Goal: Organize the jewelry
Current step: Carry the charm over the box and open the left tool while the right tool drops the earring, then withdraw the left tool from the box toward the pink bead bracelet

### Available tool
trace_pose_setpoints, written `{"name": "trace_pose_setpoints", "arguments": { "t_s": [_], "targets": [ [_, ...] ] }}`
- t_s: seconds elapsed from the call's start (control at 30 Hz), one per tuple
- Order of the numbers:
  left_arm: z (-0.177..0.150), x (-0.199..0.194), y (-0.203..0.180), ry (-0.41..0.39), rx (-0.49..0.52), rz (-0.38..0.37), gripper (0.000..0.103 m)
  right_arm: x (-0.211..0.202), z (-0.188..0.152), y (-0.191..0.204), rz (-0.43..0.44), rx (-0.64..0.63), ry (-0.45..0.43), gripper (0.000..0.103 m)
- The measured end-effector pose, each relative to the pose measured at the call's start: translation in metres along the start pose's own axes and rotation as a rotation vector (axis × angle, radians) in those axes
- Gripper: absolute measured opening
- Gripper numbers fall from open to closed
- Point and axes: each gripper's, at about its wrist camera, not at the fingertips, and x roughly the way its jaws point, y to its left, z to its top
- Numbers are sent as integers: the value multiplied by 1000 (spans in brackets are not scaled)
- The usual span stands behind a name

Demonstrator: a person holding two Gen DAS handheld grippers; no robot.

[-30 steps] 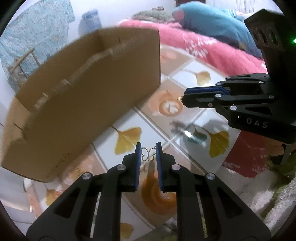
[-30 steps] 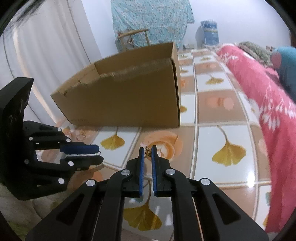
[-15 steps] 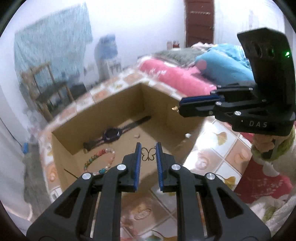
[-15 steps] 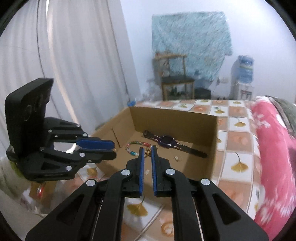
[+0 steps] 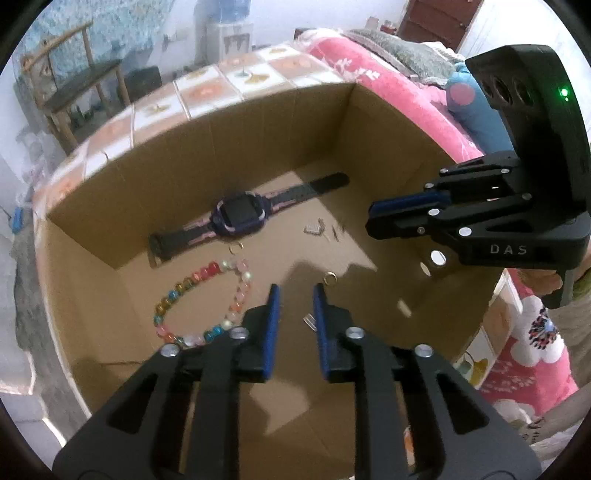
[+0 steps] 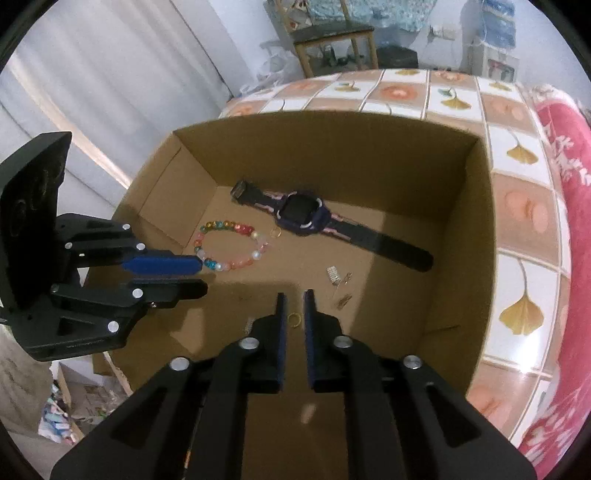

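An open cardboard box (image 5: 388,122) (image 6: 476,206) lies under both grippers. On its floor are a dark purple watch (image 5: 240,214) (image 6: 301,214), a coloured bead bracelet (image 5: 201,302) (image 6: 231,245), small gold rings (image 5: 330,278) (image 6: 294,319) and some silver bits (image 5: 314,229) (image 6: 334,275). My left gripper (image 5: 294,295) (image 6: 203,276) hangs above the floor; its jaws are opening and nothing is between them. My right gripper (image 6: 294,295) (image 5: 368,220) is beside it. Its jaws are opening too, with only a ring on the floor showing through the gap.
The box stands on a tiled floor with leaf patterns (image 6: 521,310). A pink bedspread (image 5: 406,99) runs along the right. Far back are a wooden chair (image 6: 332,40) and a water dispenser (image 5: 229,33). White curtains (image 6: 92,92) hang on the left.
Both grippers have come in over the box and tilted down into it. The butterfly piece between the left pads and the small gold piece between the right pads are gone. Both pairs of jaws have parted.
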Motion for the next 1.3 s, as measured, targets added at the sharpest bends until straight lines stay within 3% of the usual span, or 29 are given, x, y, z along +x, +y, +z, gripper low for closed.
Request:
{"name": "trace_pose_setpoints", "arguments": {
  "t_s": [0.07,0.23,0.4,0.5,0.57,0.73,0.87,0.97,1.1,1.3],
  "targets": [
    [0,-3,-1,-19,13,14,31,-2,6,-1,-12,-6,-19,20],
    [-2,-16,-5,-60,33,43,39,-10,5,-1,-22,-3,-54,24],
    [-10,-46,-6,-138,12,70,56,-44,-6,6,-7,11,-126,33],
    [-24,-76,-9,-211,-5,97,65,-80,-20,19,-16,-8,-222,46],
    [-40,-97,-10,-261,-27,98,72,-105,-36,31,-21,-27,-299,63],
    [-114,-138,-15,-388,-106,132,85,-139,-97,65,7,-66,-406,85],
    [-173,-129,-15,-407,-213,170,91,-106,-144,76,-29,5,-336,93],
    [-207,-90,-11,-323,-293,188,91,-56,-163,73,-114,99,-227,93],
    [-220,-48,-9,-245,-315,275,91,0,-169,63,-209,193,-123,93],
    [-223,-25,-6,-230,-339,238,91,35,-164,68,-373,129,-63,93]
  ]
}}
